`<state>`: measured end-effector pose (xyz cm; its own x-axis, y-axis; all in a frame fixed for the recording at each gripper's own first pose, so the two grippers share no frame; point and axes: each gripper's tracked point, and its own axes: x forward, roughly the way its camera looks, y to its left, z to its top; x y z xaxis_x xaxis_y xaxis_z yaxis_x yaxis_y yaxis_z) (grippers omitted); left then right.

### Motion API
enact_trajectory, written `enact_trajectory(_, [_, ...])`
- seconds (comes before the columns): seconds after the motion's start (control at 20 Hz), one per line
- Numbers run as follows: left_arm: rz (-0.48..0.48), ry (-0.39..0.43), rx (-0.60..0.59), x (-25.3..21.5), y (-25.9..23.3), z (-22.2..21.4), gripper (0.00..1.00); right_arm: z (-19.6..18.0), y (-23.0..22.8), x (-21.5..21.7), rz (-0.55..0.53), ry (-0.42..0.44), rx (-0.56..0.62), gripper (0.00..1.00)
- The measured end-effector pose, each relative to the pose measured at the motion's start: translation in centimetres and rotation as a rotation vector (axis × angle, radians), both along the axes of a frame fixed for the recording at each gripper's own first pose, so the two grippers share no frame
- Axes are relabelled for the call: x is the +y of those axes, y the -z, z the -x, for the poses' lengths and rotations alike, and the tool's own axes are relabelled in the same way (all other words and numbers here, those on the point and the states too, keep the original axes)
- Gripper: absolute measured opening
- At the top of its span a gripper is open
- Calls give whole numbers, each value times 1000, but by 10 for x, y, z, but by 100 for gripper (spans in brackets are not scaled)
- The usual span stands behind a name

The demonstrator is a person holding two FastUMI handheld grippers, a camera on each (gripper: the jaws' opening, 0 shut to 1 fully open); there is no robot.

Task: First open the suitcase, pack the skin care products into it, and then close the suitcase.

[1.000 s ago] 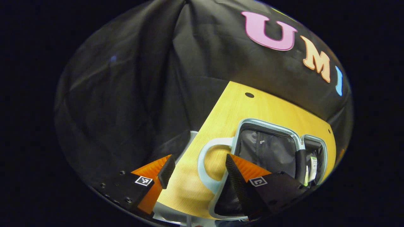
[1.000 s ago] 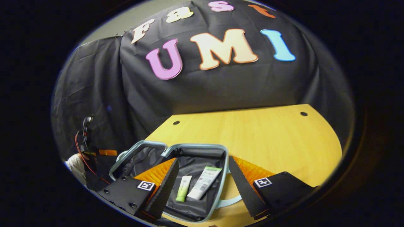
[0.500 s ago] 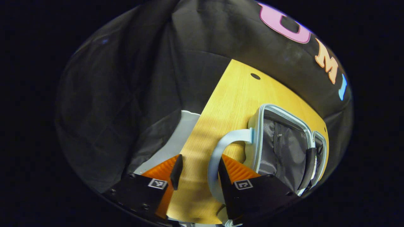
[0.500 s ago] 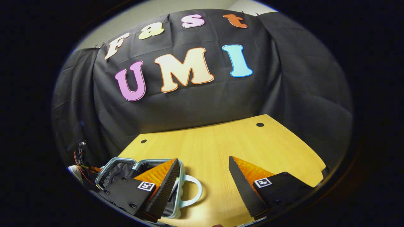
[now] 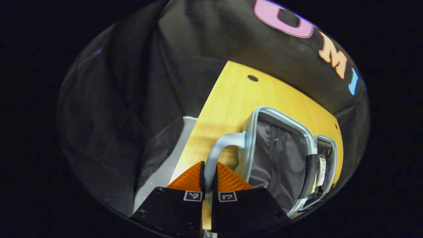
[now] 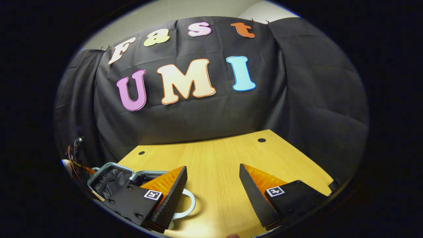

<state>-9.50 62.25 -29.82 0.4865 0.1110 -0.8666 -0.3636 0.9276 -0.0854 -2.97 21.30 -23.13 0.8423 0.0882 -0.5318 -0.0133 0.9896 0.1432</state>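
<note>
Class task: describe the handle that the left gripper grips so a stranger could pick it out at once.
Start at the yellow table, then the open suitcase on it. The handle is the pale blue loop on its near edge, pinched in the left gripper.

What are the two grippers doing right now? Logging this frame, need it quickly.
Left gripper: jaws closed on the suitcase handle.
Right gripper: jaws open, holding nothing, above the table.
</note>
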Motion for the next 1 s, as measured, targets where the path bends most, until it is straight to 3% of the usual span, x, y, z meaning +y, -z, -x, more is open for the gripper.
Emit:
enact_trajectory(0.25, [-104, 91, -118, -40, -83, -26, 1, -22, -9, -10, -27, -54, -66, 98])
enact_trajectory(0.3, [-125, 101, -142, -49, -99, -32, 1, -28, -11, -14, -25, -68, -91, 93])
enact_trajectory(0.35, [-143, 107, -168, -61, -113, -38, 1, -31, -12, -18, -22, -95, -112, 98])
enact_trajectory(0.5, [-184, 96, -220, -100, -145, -52, 1, -38, -5, -27, -11, -203, -113, 98])
enact_trajectory(0.55, [-205, 105, -223, -112, -153, -52, 1, -41, -9, -34, -20, -215, -118, 94])
enact_trajectory(0.6, [-225, 109, -232, -122, -161, -53, 1, -46, -12, -40, -33, -216, -131, 98])
enact_trajectory(0.8, [-171, 120, -304, -193, -191, -70, 1, -53, -11, -71, -48, -225, -140, 98])
enact_trajectory(1.0, [-101, 202, -363, -277, -212, -90, 1, -65, -18, -101, -84, -175, -161, 98])
